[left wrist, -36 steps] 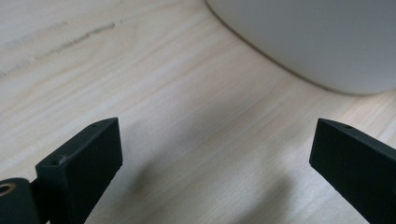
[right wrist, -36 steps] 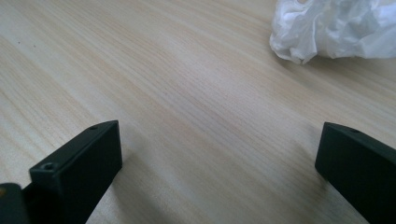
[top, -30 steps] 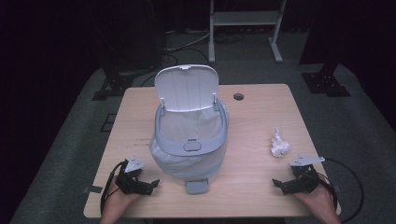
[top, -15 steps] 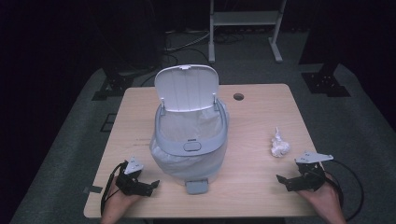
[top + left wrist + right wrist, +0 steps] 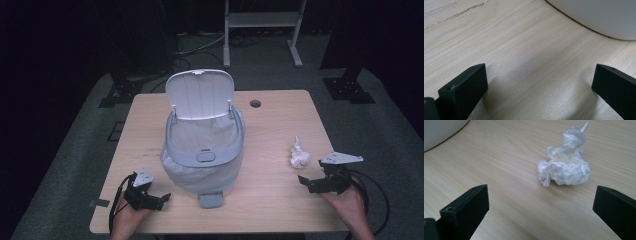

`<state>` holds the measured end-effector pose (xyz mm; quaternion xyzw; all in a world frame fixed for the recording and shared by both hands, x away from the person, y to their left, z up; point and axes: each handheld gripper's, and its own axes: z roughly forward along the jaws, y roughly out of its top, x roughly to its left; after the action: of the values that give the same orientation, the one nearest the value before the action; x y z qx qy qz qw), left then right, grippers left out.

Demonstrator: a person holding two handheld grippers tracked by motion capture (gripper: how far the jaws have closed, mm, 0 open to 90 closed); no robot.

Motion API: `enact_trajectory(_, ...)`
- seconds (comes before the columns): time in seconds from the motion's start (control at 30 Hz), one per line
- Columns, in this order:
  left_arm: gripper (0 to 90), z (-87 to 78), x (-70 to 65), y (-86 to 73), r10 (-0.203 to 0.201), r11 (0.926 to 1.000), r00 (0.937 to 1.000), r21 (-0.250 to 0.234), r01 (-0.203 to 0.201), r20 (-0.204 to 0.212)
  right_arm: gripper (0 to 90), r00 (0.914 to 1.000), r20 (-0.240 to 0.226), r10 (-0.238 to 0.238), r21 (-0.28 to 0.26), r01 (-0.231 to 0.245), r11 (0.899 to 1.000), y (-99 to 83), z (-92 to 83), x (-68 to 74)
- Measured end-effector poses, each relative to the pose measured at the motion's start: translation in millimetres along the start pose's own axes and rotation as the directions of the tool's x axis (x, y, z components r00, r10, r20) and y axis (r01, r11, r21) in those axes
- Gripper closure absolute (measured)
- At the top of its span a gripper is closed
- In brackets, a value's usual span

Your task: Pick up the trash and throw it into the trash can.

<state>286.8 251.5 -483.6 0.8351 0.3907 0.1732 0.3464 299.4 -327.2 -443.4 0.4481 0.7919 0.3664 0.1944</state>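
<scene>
A pale grey pedal bin (image 5: pixel 205 150) stands in the middle of the wooden table (image 5: pixel 280 200), its lid up and a white bag lining it. To its right lies a crumpled white tissue (image 5: pixel 299 156). My right gripper (image 5: pixel 304 182) is open, just nearer than the tissue and pointing left. In the right gripper view the tissue (image 5: pixel 565 168) sits ahead of the wide-apart jaws, a little right of centre. My left gripper (image 5: pixel 162 198) is open at the front left, pointing at the bin's base. The left gripper view has the bin's wall (image 5: pixel 599 17) beyond bare wood.
The bin's pedal (image 5: pixel 210 200) juts out toward the table's front edge. A round cable hole (image 5: pixel 255 104) is at the back. The bin's side (image 5: pixel 439 130) shows at the top left of the right gripper view. Dark floor, stands and cables surround the table.
My right gripper has shifted slightly rightward and forward, nearer the tissue. The left gripper and the bin have stayed put.
</scene>
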Motion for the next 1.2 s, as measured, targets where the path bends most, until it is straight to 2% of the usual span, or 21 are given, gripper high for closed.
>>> enact_trajectory(0.3,0.0,0.0,-0.1,0.0,-0.002,1.0,1.0,0.0,0.002,0.001,0.0,0.9997,0.0,0.022,-0.01,-0.022,1.0,14.1,7.9,-7.6)
enact_trajectory(0.6,0.0,0.0,-0.1,-0.1,-0.003,1.0,1.0,0.0,0.003,0.001,0.0,0.9998,0.005,0.017,-0.019,-0.017,1.0,23.9,15.5,-11.7)
enact_trajectory(1.0,0.0,-0.2,0.3,0.0,0.003,1.0,1.0,0.003,-0.003,0.002,0.0,0.9995,0.006,0.032,-0.01,-0.032,0.999,35.3,36.8,-24.3)
enact_trajectory(1.2,0.0,-0.2,0.3,0.0,0.003,1.0,1.0,0.003,-0.003,0.001,0.2,0.9993,-0.015,0.034,0.004,-0.034,0.999,35.1,51.4,-30.9)
